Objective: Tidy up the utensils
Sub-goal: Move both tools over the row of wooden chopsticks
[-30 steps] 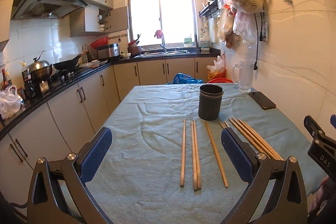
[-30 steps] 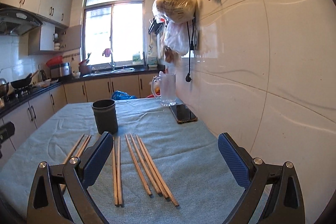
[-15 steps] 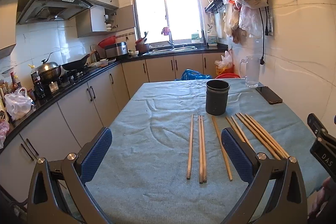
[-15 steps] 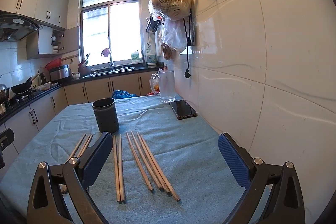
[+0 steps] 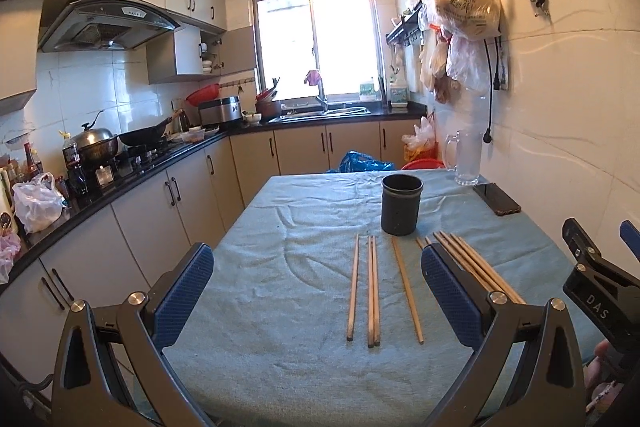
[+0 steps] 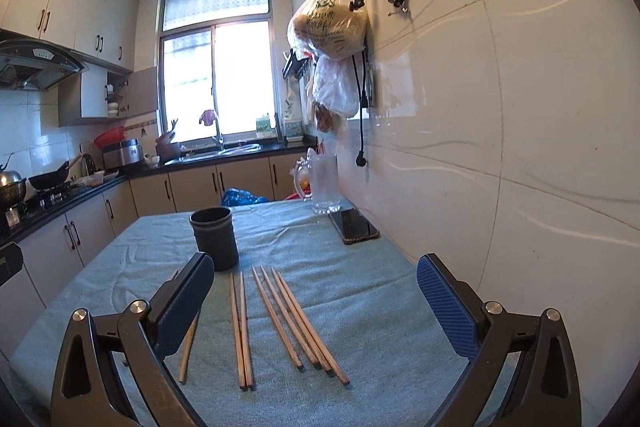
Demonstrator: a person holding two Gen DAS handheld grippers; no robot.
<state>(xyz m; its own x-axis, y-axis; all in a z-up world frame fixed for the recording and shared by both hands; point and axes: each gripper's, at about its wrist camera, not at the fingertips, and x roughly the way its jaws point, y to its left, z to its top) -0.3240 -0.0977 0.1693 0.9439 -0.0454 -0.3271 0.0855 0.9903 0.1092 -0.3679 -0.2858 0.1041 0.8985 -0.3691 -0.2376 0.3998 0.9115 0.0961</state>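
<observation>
Over the preceding second both wrist views had shifted slightly: the chopsticks and cup sat a little further up the frame and further off than before, so both grippers appeared to have drawn back and risen a touch. Nothing on the table had moved; the chopsticks kept the same layout and the cup stood in the same spot. In my judgement this was positioning only, and no sorting had begun.

The left gripper point(image 5: 318, 291) was wide open and held nothing. The right gripper point(image 6: 316, 301) was likewise wide open and empty. Both hovered above the near end of the table point(image 5: 256, 355), clear of the cloth.

The chopsticks point(image 5: 372, 291) lay flat on the cloth in loose groups, pointing away from the cameras toward the cup point(image 5: 401, 204). In the left view a single stick, a touching pair and another single lay between the fingers, nearer the right one; further sticks were partly hidden behind that finger. In the right view a pair point(image 6: 241, 327) and a fan of about four sticks point(image 6: 296, 323) lay between the fingers, left of centre, with one or more sticks partly hidden behind the left finger.

The cup stood upright and looked empty, just beyond the far tips of the sticks. A phone point(image 6: 354, 225) and a glass jug point(image 6: 325, 183) stood further back by the wall, apart from the work.

Judged status: all sticks remained to be collected.
</observation>
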